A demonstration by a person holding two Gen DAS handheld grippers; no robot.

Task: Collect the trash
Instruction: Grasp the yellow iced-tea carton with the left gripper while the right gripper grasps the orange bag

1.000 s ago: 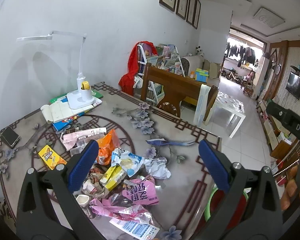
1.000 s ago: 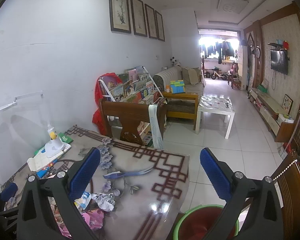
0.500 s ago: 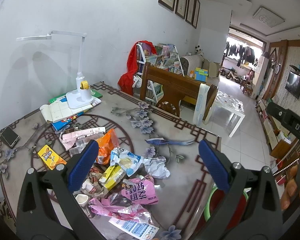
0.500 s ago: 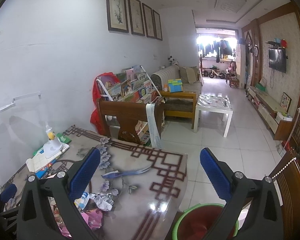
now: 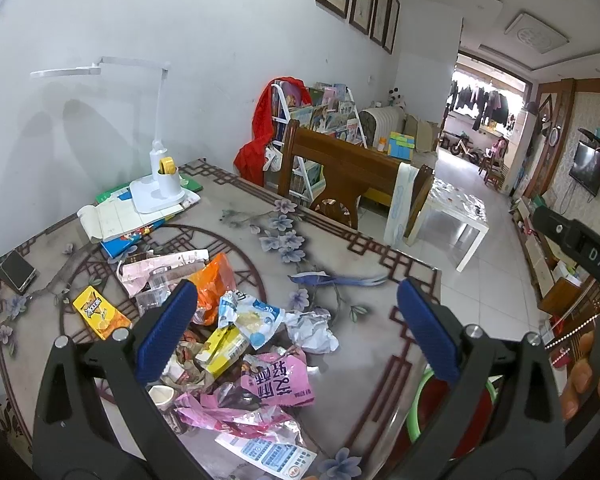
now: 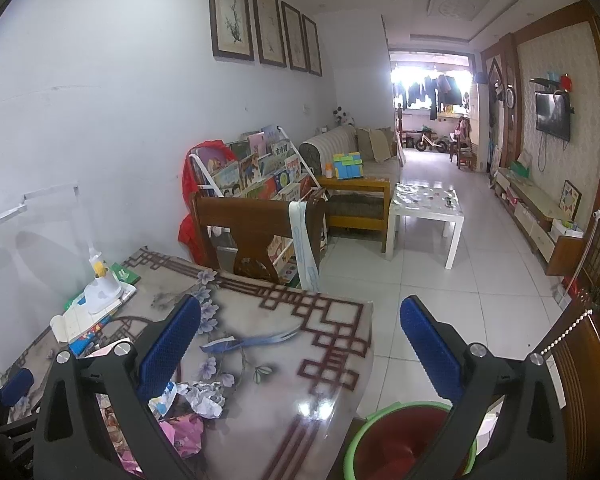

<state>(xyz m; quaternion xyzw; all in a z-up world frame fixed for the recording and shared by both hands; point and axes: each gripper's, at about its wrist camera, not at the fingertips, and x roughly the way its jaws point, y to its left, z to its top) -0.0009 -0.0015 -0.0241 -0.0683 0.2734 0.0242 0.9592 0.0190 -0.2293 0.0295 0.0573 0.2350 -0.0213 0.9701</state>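
Both the left gripper [image 5: 296, 332] and right gripper [image 6: 300, 352] hang empty, fingers spread wide. The left one's frame hides part of the wrapper pile [image 5: 240, 340]. The green-rimmed bucket [image 6: 384, 440] is cut off at the picture's bottom edge.

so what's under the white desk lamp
The desk lamp base rests on an open white booklet atop colorful books; what lies beneath those is covered.

Soft daylight, blown-out doorway, fisheye-warped edges
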